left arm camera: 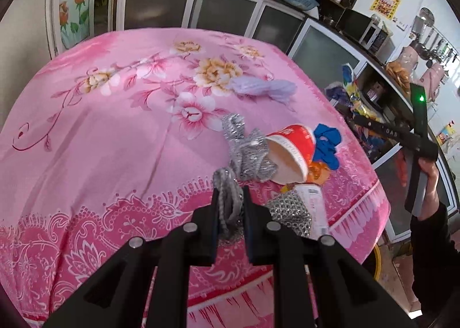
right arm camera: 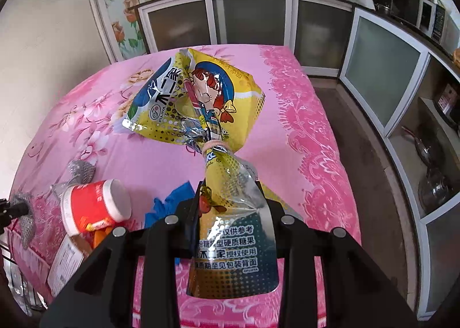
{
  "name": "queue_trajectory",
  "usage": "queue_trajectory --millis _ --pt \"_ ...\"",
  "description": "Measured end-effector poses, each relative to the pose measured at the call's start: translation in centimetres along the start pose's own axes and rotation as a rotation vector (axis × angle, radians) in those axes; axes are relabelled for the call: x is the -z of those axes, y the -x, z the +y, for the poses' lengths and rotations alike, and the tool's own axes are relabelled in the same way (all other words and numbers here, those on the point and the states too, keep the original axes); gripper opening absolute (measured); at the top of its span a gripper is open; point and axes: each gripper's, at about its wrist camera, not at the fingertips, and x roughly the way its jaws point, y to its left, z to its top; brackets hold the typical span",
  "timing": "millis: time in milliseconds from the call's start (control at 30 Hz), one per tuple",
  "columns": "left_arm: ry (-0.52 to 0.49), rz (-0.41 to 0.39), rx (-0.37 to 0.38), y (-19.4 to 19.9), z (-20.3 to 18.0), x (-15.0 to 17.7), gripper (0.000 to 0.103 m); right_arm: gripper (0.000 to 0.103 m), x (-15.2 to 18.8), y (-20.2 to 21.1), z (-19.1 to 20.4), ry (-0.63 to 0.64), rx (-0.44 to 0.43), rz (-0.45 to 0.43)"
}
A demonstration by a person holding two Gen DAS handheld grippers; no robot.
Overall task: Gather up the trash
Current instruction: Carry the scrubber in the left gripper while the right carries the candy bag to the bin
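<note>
Grippers both loaded: left gripper (left arm camera: 230,198) is clamped on a silver mesh wad (left arm camera: 228,198), right gripper (right arm camera: 230,198) grips the yellow candy bag (right arm camera: 201,104) by its neck, lifted off the pink tablecloth (left arm camera: 115,141). Uncollected at one o'clock: red cup (left arm camera: 290,147), blue glove (left arm camera: 326,144), farther, lilac crumple (left arm camera: 267,88). Table edge lies at three o'clock; cabinets (right arm camera: 382,69) stand beyond a clear floor strip.

The yellow candy bag (right arm camera: 230,104) carries the brand FUJIYA under large white characters 不二家 on its blue upper panel. Its lower panel prints 仅供参考, 硬质糖果, 不二家授权使用 and 保质期至见包装背面. The right gripper's black bar (left arm camera: 394,133), seen from the left wrist, shows letters reading roughly "DAB". Print on the red paper cup (right arm camera: 95,207) is too blurred to read.
</note>
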Motion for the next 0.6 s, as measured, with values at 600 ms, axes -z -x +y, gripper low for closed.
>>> queue_trajectory --millis 600 --pt "-0.229 -0.017 0.23 1.6 -15.1 3.6 0.013 0.03 13.1 16.2 -7.5 -0.15 0.104 -0.138"
